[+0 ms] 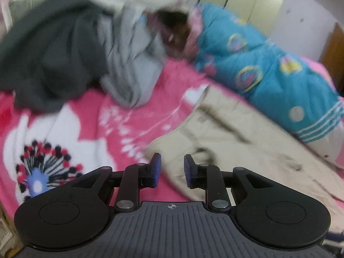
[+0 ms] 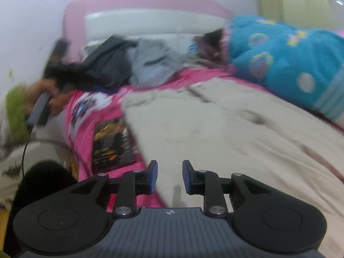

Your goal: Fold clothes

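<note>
Both my claws are parted and empty: the left claw (image 1: 171,171) hangs over the near edge of the beige trousers (image 1: 232,133) lying on the bed (image 1: 133,116), the right claw (image 2: 169,177) over their edge too. Everything is blurred, so I could pinch blanket with cloth, or snag the book (image 2: 112,144) beside them

Matt beige cloth trousers (image 2: 225,133) on fuzzy pink blanket (image 1: 133,116)

One beige garment (image 2: 225,129), two grey garments (image 1: 64,49), one blue quilt (image 1: 268,64), one book (image 2: 112,144)
</note>
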`<state>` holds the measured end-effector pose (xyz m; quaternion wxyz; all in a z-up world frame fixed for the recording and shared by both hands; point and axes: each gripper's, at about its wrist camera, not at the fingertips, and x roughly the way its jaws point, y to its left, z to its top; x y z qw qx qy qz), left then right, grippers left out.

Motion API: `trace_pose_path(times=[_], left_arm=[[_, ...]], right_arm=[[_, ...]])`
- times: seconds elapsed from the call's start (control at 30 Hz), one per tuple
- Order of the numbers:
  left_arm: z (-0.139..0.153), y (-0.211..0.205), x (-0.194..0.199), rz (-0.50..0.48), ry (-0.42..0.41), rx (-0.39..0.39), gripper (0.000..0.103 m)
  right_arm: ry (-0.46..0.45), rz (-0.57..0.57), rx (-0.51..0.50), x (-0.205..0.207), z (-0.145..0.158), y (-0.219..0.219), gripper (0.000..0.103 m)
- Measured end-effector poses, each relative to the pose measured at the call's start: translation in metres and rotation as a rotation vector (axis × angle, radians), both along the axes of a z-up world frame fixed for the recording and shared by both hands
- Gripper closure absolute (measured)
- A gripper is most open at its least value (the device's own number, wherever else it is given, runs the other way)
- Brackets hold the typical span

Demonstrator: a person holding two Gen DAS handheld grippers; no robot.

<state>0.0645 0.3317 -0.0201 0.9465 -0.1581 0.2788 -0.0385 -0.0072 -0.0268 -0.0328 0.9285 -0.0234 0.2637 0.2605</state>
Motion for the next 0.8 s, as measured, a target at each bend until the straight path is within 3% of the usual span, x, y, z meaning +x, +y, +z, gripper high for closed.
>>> trace_pose_path(times=[0.13, 0.23, 0.3, 0.43, 0.5, 0.63, 0.8], left_arm=[[0.019, -0.058, -0.021, -0.191, -0.048, -0.122, 0.070], [0.006, -0.118, -0.017, -0.366, 0.030, -0.317, 0.070], [-0.012, -0.159, -0.011, -0.450, 0.091, -0.395, 0.070], [-0.046, -0.229, 0.002, -0.501, 0.153, -0.354, 0.070], [-0.055, -0.251, 0.010, -0.508, 0.136, -0.278, 0.070], [-0.068, -0.268, 0.029, -0.503, 0.124, -0.172, 0.070], [-0.081, -0.267, 0.028, -0.510, 0.102, -0.171, 0.070]], right_arm=[[0.014, -0.180, 0.041, 0.018, 0.018, -0.059, 0.077], [0.048, -0.310, 0.076, 0.046, 0.023, -0.098, 0.077], [0.098, -0.372, 0.092, 0.065, 0.014, -0.117, 0.077], [0.261, -0.412, 0.100, 0.069, -0.028, -0.138, 0.076], [0.245, -0.369, 0.073, 0.043, -0.037, -0.137, 0.076], [0.276, -0.254, 0.012, 0.013, -0.022, -0.133, 0.076], [0.298, -0.200, 0.076, 0.049, 0.013, -0.148, 0.076]])
